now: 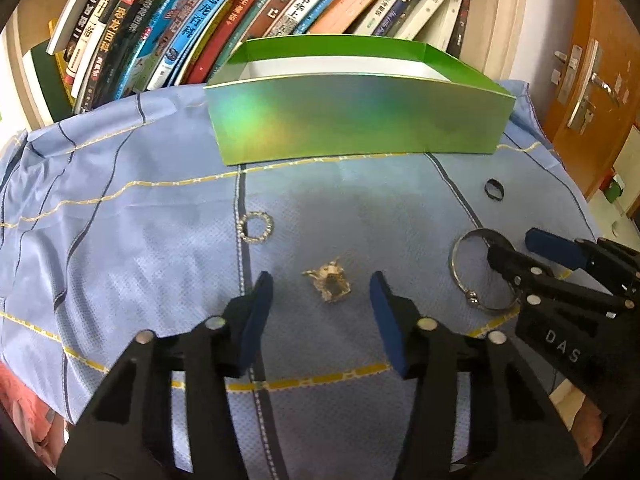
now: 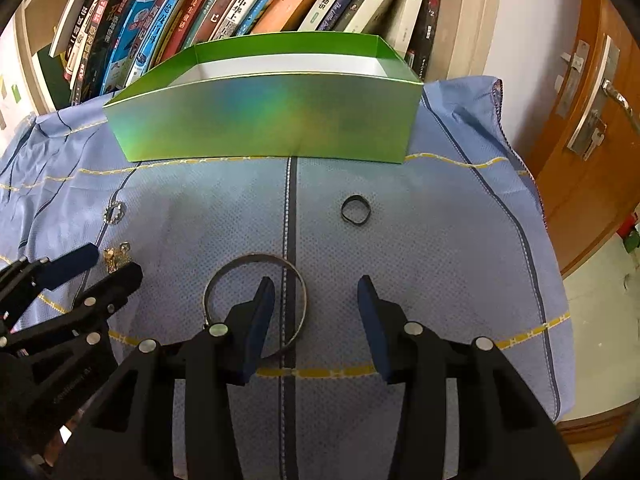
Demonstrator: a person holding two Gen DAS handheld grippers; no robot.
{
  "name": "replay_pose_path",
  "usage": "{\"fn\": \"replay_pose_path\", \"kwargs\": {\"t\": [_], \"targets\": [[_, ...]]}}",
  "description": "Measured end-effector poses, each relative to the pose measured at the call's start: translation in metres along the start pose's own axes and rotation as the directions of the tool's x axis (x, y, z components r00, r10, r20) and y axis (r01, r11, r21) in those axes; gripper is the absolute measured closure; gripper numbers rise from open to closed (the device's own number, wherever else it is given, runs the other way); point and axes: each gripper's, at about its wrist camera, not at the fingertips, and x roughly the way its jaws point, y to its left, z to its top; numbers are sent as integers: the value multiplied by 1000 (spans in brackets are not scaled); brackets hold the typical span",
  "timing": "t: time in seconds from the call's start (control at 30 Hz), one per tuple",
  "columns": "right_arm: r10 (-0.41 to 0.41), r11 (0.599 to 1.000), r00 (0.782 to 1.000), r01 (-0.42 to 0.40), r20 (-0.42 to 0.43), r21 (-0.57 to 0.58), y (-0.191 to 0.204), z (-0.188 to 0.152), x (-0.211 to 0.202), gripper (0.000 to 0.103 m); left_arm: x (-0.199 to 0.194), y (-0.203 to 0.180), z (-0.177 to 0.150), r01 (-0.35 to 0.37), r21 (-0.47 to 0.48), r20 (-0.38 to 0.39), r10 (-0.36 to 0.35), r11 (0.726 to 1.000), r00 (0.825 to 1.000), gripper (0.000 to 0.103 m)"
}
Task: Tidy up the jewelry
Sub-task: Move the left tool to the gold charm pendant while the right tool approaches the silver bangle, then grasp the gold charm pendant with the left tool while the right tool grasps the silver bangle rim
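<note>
Two grippers over jewelry on cloth
Left gripper [image 1: 320,292] open astride gold brooch [image 1: 329,284]; right gripper [image 2: 316,296] open, one finger inside bangle [image 2: 256,304], seen only right view.

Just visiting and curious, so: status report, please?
Left gripper open around gold trinket. Right gripper open, one finger inside silver bangle. Green box unobstructed.

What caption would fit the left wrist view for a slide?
Left gripper open around a gold charm on blue cloth, green box behind.
</note>
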Motion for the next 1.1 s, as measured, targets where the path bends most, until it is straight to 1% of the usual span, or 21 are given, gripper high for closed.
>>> {"fn": "replay_pose_path", "kwargs": {"t": [0.07, 0.1, 0.17, 0.23, 0.3, 0.37, 0.43, 0.53, 0.57, 0.6, 0.63, 0.8, 1.03, 1.1], "targets": [[1, 1000, 1000, -1, 1, 1, 0, 0, 1, 59, 1, -2, 0, 4, 9, -2, -4, 1000, 1000, 66], [2, 1000, 1000, -2, 2, 1, 0, 0, 1, 59, 2, -3, 0, 6, 14, -1, -6, 1000, 1000, 72], [4, 1000, 1000, -4, 8, -5, 1, 0, 2, 59, 2, -3, 0, 11, 19, 0, -11, 1000, 1000, 76], [10, 1000, 1000, -10, 12, -8, 2, 0, 2, 61, 2, -3, 1, 12, 16, -1, -12, 1000, 1000, 78], [23, 1000, 1000, -23, 14, -18, 5, 0, 2, 68, 3, -1, 1, 10, 13, -1, -10, 1000, 1000, 78], [37, 999, 999, -37, 14, -30, 9, -1, 1, 80, 3, 2, 1, 2, 6, -2, -2, 1000, 1000, 78], [49, 998, 999, -49, 13, -43, 13, -3, 1, 85, 3, 6, 2, -7, -5, -3, 7, 1000, 1000, 78], [86, 995, 996, -86, -2, -54, 19, -5, -1, 85, 4, 13, 2, -24, -22, -3, 24, 999, 1000, 78], [97, 994, 995, -97, -6, -58, 20, -6, -2, 85, 4, 15, 2, -27, -26, -4, 26, 999, 1000, 76], [96, 993, 995, -97, -7, -62, 22, -6, -2, 85, 4, 16, 2, -29, -28, -4, 29, 999, 1000, 72], [92, 993, 996, -92, -6, -67, 23, -6, -2, 85, 4, 16, 2, -31, -27, -4, 31, 999, 1000, 71], [69, 995, 998, -68, 3, -66, 22, -4, 1, 83, 4, 13, 1, -19, -20, -1, 19, 1000, 1000, 68], [62, 996, 998, -61, 10, -61, 22, -2, 3, 83, 6, 9, 2, -19, -19, 10, 20, 1000, 1000, 68], [52, 997, 999, -51, 12, -57, 21, -2, 3, 77, 6, 9, 2, -20, -19, 10, 21, 1000, 1000, 68]]}}
